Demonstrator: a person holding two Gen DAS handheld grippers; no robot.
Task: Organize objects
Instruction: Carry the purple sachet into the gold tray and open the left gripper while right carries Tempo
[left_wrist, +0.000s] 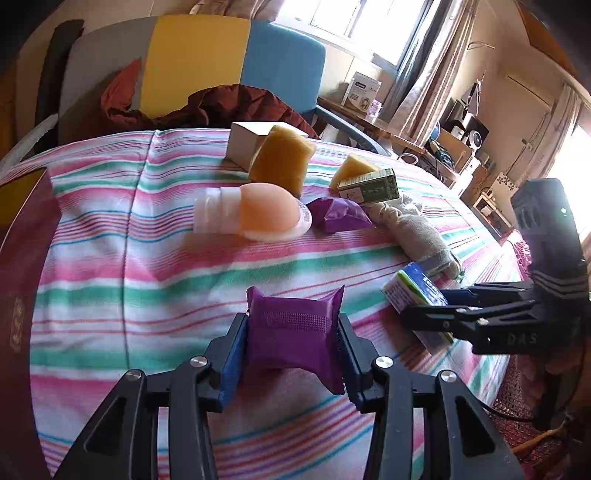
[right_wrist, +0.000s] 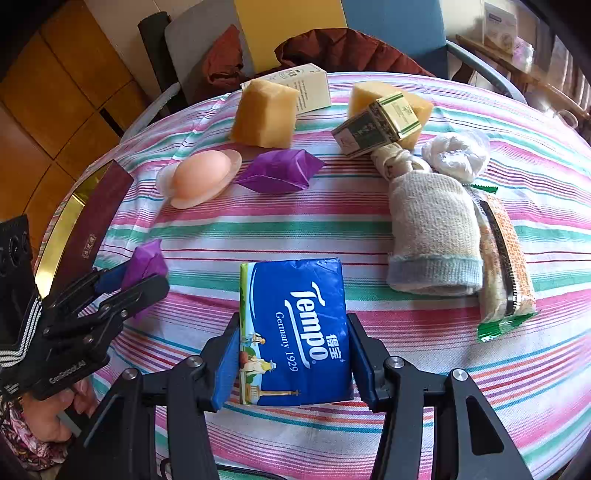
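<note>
My left gripper (left_wrist: 293, 354) is shut on a purple packet (left_wrist: 291, 328), whose sides are squeezed between the blue pads just above the striped cloth (left_wrist: 147, 258). From the right wrist view that same gripper (right_wrist: 142, 275) shows at the left with the purple packet (right_wrist: 147, 260) sticking out. My right gripper (right_wrist: 293, 354) is shut on a blue Tempo tissue pack (right_wrist: 295, 325), with both pads against its long sides. In the left wrist view the right gripper (left_wrist: 424, 304) sits at the right edge with the tissue pack (left_wrist: 413, 291) in its jaws.
Farther back on the cloth lie a second purple packet (right_wrist: 280, 171), a peach silicone dome (right_wrist: 201, 177), two yellow sponges (right_wrist: 264, 112), a green box (right_wrist: 376, 127), a rolled towel (right_wrist: 432, 236), a snack packet (right_wrist: 502, 266) and a white box (right_wrist: 314, 88). A maroon box (right_wrist: 92, 225) lies at the left edge.
</note>
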